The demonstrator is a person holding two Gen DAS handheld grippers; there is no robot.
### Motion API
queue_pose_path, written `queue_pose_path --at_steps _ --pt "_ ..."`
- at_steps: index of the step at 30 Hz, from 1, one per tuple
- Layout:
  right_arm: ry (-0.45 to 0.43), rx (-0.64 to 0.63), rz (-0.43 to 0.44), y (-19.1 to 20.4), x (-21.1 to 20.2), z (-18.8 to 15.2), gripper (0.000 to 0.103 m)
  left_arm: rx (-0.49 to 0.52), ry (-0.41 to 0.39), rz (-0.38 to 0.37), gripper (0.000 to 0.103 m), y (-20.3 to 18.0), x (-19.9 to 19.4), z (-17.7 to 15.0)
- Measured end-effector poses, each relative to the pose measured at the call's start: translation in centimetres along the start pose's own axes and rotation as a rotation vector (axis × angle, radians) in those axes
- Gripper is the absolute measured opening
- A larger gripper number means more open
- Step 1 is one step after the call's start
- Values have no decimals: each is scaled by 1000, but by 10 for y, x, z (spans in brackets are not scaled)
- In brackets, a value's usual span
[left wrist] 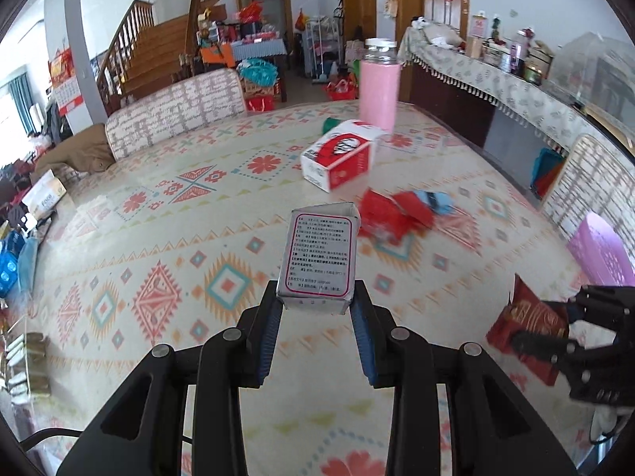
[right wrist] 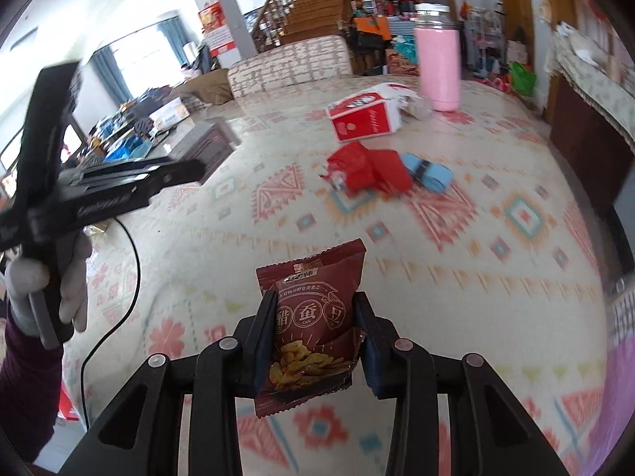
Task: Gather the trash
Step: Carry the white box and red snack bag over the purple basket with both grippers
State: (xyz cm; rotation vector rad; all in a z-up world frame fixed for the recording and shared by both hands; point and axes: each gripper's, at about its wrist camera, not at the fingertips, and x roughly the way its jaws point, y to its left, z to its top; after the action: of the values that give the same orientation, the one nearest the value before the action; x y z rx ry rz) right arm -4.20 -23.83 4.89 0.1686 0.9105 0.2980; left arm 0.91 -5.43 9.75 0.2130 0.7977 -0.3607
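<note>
Each tool is loaded above the patterned worktop [left wrist: 158,246]: the left tool [left wrist: 317,301] clamps a small silver carton [left wrist: 319,254], the right tool [right wrist: 315,309] a dark-red snack packet [right wrist: 313,317]. Farther out, crumpled red wrappers [right wrist: 369,168], a blue strip [right wrist: 428,172] and a red-and-white box [right wrist: 365,117] seemingly await collection, near a pink bottle [right wrist: 438,67].

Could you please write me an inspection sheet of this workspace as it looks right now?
Surface: patterned tablecloth covering the table.
Job's things: small grey printed carton, dark red snack packet, red-and-white box, crumpled red wrappers, blue strip.
Clutter: pink bottle.
Grippers: left tool shut on the carton; right tool shut on the packet.
Cables: black cable below the left tool.
Surroundings: wooden staircase, sideboard.
</note>
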Motion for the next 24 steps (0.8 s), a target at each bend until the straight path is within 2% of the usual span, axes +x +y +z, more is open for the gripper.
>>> queue_pose_path --at_steps 12,24 --pt "-78 136 -20 -18 -61 -46 41 -11 -3 -33 33 -48 -45 -40" --pt "-138 180 -54 -29 -98 -74 41 32 -11 22 33 -87 -59 -58"
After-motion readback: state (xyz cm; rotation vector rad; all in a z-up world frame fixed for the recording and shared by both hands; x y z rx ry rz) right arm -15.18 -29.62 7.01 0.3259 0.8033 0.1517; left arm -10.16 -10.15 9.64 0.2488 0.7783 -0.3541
